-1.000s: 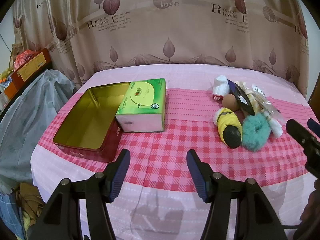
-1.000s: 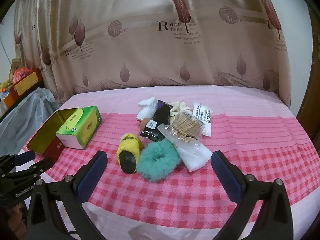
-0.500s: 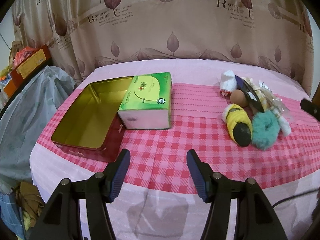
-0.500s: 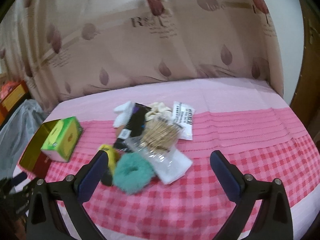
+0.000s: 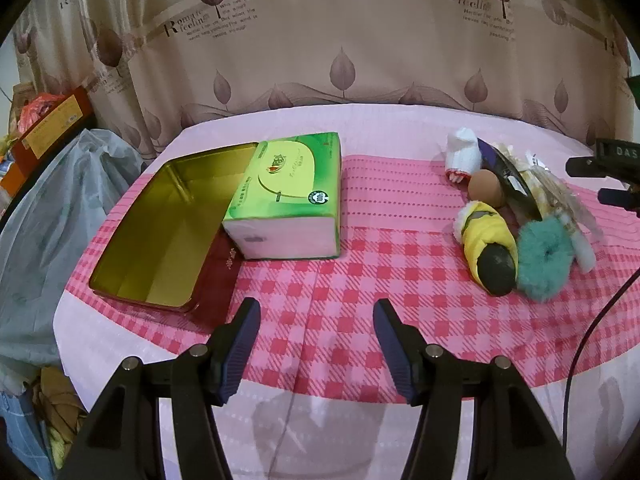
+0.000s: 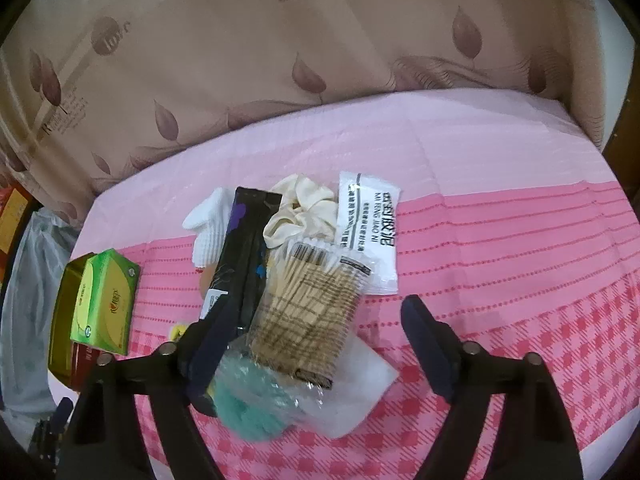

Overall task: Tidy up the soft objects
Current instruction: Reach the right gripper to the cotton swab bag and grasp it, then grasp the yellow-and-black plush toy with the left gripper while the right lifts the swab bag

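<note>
Pink checked cloth covers the table (image 5: 320, 280). From the left wrist, the left gripper (image 5: 316, 344) hangs over the table's near edge with its jaws spread apart and nothing between them. Beyond its left finger an open gold-lined tin (image 5: 160, 224) sits toward the left edge, with a green tissue pack (image 5: 286, 196) leaning on the tin's right rim. The soft things lie well off to the gripper's right, near the right edge: a yellow plush toy (image 5: 486, 240) touching a teal fluffy scrunchie (image 5: 544, 256), and behind them a white sock (image 5: 462, 156) and a tan sponge egg (image 5: 484, 188).

From the right wrist, the right gripper (image 6: 316, 344) hovers right over that pile. Its jaws have just been closing, yet they stand apart, and no pad visibly presses on anything. A clear bag of cotton swabs (image 6: 312, 304) lies between the fingers, nearer the left one. The teal scrunchie (image 6: 252, 412) shows through crinkled plastic by the left fingertip. Behind are a black packet (image 6: 244, 256), the sock (image 6: 210, 224), a cream scrunchie (image 6: 304, 208) and a white sachet (image 6: 370, 228). The tissue pack (image 6: 106, 300) sits near the left edge.
</note>
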Demonstrator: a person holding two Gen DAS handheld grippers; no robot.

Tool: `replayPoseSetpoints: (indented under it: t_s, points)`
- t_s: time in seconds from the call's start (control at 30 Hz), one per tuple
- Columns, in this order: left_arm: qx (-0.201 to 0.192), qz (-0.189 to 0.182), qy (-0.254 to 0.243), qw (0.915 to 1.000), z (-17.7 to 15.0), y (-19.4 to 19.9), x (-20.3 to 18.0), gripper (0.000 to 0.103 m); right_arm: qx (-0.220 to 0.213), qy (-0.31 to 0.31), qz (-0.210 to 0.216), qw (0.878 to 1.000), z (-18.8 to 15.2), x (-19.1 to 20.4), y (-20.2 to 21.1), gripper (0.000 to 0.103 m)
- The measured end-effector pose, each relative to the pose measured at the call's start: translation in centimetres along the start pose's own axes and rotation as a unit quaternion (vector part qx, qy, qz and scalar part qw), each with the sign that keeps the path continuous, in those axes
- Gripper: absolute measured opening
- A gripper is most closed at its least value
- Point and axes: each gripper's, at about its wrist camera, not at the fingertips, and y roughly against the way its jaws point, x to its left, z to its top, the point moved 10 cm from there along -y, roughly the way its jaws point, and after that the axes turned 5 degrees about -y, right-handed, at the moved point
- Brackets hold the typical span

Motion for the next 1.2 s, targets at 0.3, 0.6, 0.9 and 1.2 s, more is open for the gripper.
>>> replayPoseSetpoints:
  t_s: [0.3,0.6,0.9,1.2]
  points:
    - [0.012,-0.008,-0.001,0.9999,1.0,-1.5,-0.1,0.060,0.063,0.012,-0.003,0.998,-0.3,1.2,-3.3,0.064]
    - [0.012,-0.018,-0.006,0.9998,2.8,-2.5,-1.0,0.060,0.093,0.006,-0.010,0.996,-1.1,1.0,-5.5,0.060]
    - [0.029,-0.037,-0.008,0.9989,3.5,-3.5,-2.6,0.060,0.095,-0.017,0.014,0.995,-1.1,0.3,-5.7,0.031]
    - [0.034,-0.053,-0.018,0.9979,4.0,-3.3,-4.5,0.060,0.053,-0.026,0.048,0.997,-0.9,-0.2,-3.4,0.024]
